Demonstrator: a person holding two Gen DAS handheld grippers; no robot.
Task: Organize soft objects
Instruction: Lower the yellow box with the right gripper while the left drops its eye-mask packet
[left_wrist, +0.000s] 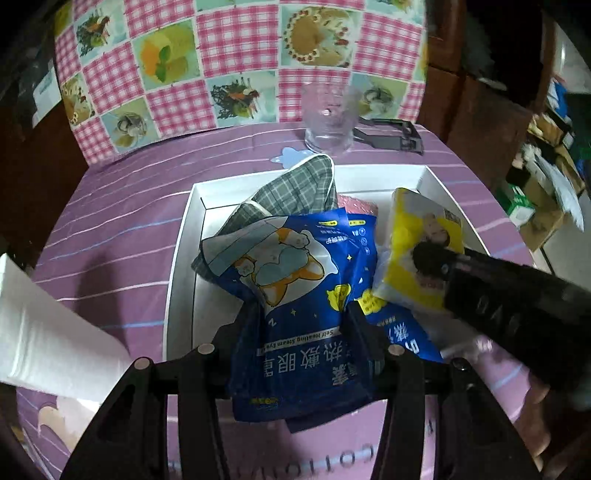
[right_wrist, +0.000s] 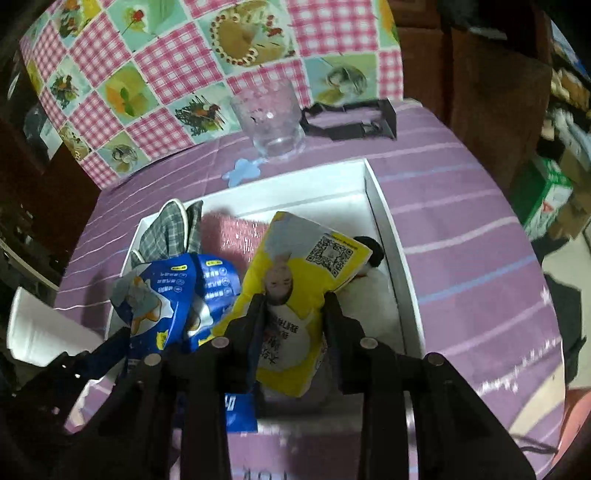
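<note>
Soft packets, two in hand, the rest gathered in a white box (left_wrist: 184, 236) that sits on a purple striped cloth (left_wrist: 110, 229).

Item one: blue eye-mask packet (left_wrist: 295, 295), printed with a sleeping cartoon animal. It is pinched at its middle between the two black fingers of the left gripper (left_wrist: 301, 317); its lower end hangs toward the camera and its upper end leans over the box interior. More blue packets (left_wrist: 402, 328) lie beside it on the right, partly covered.

Item two: yellow packet (right_wrist: 306, 280), with a printed figure and a square code at one corner. The right gripper (right_wrist: 295, 306) is clamped on its lower half, one finger on each side; the packet tilts up over the right part of the box. In the left wrist view the right gripper appears as a blurred dark body across the packet.

Item three: grey checked fabric piece (left_wrist: 295, 188), white edging, propped against the far left of the box behind the blue packet.

Item four: pink sparkly item (right_wrist: 236, 236), lying flat on the box floor between the checked fabric and the yellow packet.

Item five: something black and white (right_wrist: 373, 258) at the box's right wall; I cannot tell what.

Behind the box: clear glass (left_wrist: 328, 122), upright; black frame part (left_wrist: 391, 134) just beside it; pink checked backdrop (left_wrist: 236, 55). White box lid (left_wrist: 48, 332) lies at left.
</note>
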